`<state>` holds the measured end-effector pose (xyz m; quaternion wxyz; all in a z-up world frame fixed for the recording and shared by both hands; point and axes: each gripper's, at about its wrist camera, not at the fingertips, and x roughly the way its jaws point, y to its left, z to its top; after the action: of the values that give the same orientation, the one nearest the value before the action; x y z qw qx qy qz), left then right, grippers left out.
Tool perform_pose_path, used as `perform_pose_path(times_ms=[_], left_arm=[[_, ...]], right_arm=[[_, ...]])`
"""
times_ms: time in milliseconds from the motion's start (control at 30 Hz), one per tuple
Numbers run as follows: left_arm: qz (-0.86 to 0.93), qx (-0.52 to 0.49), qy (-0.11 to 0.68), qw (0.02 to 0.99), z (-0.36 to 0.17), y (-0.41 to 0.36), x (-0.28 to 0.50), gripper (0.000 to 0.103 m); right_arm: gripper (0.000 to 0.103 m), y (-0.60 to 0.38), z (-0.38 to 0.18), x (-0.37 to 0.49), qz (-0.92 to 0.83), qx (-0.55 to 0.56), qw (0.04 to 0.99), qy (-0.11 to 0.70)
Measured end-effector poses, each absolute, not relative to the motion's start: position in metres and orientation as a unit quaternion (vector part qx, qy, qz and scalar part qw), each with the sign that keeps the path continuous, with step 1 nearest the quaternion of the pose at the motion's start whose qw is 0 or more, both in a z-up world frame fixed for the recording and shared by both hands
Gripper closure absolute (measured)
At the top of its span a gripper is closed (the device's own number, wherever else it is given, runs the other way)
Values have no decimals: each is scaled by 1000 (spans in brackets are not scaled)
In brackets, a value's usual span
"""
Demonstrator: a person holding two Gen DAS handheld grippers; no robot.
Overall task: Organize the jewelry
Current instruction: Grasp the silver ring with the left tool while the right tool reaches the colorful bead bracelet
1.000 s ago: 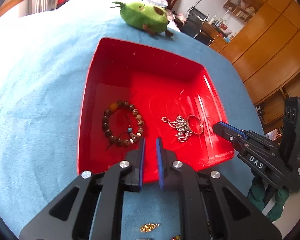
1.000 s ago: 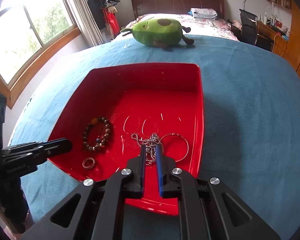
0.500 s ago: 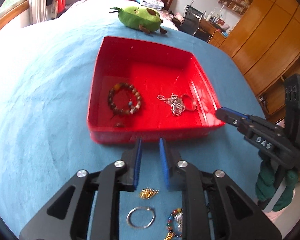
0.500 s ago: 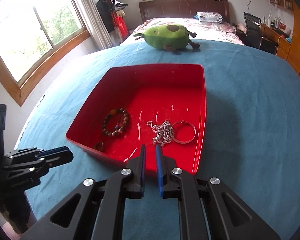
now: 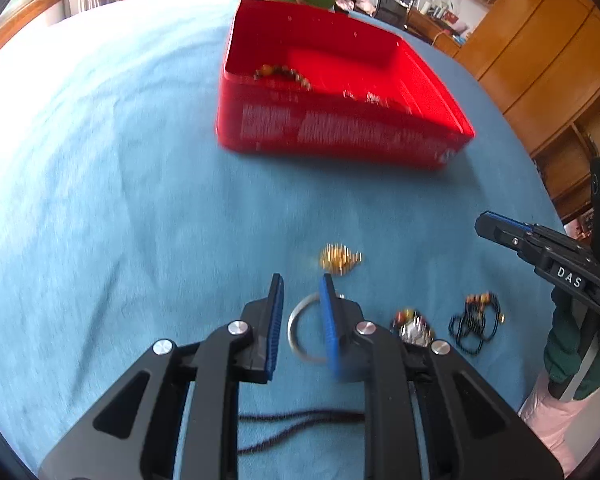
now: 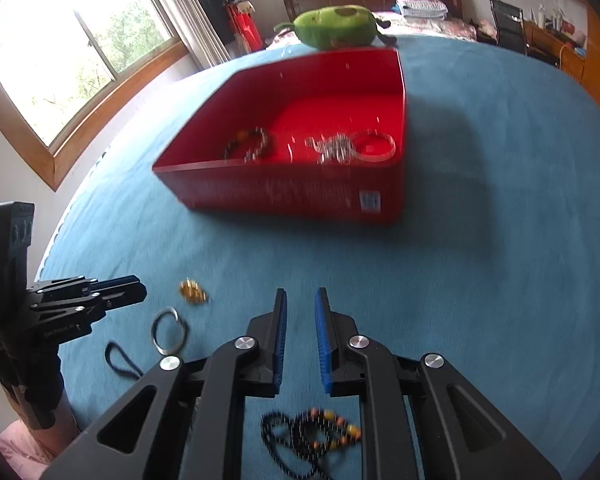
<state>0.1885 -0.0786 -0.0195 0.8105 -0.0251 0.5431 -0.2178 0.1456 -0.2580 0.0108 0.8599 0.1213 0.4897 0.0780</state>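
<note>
Nearest us, the left gripper (image 5: 300, 286) hangs over a silver ring (image 5: 300, 332) lying on the blue cloth (image 5: 120, 200). Its jaws have just been opening and stand slightly apart, empty, the right pad across the ring's rim. We judge that closing from here could clip the rim and flick the ring away. The right gripper (image 6: 300, 300), its jaws also just parted and holding nothing, points at bare cloth beyond a dark beaded string (image 6: 312, 436); a loose pinch may snag only one loop and trail the rest. A gold ornament (image 5: 340, 258) lies just beyond the ring. Farther off, the red tray (image 6: 280, 196) already holds a bead bracelet (image 6: 250, 146), a silver chain (image 6: 332, 148) and a bangle (image 6: 374, 146). A carry that stays too low could strike the tray's near wall.
</note>
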Motion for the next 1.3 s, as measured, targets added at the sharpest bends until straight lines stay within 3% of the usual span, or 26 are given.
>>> perform_pose_path(times_ms=[667, 733, 833, 1300], left_arm=[[-213, -14, 559, 801, -43, -74, 171, 80], [-211, -8, 558, 803, -44, -80, 174, 84], [-191, -1, 558, 807, -46, -77, 174, 100], [-179, -54, 559, 808, -42, -32, 161, 101]], right_arm=[[86, -238, -13, 117, 98, 132, 845, 509], [86, -232, -15, 117, 104, 129, 842, 513], [86, -224, -17, 116, 112, 126, 839, 517], [86, -203, -16, 123, 137, 119, 834, 521]])
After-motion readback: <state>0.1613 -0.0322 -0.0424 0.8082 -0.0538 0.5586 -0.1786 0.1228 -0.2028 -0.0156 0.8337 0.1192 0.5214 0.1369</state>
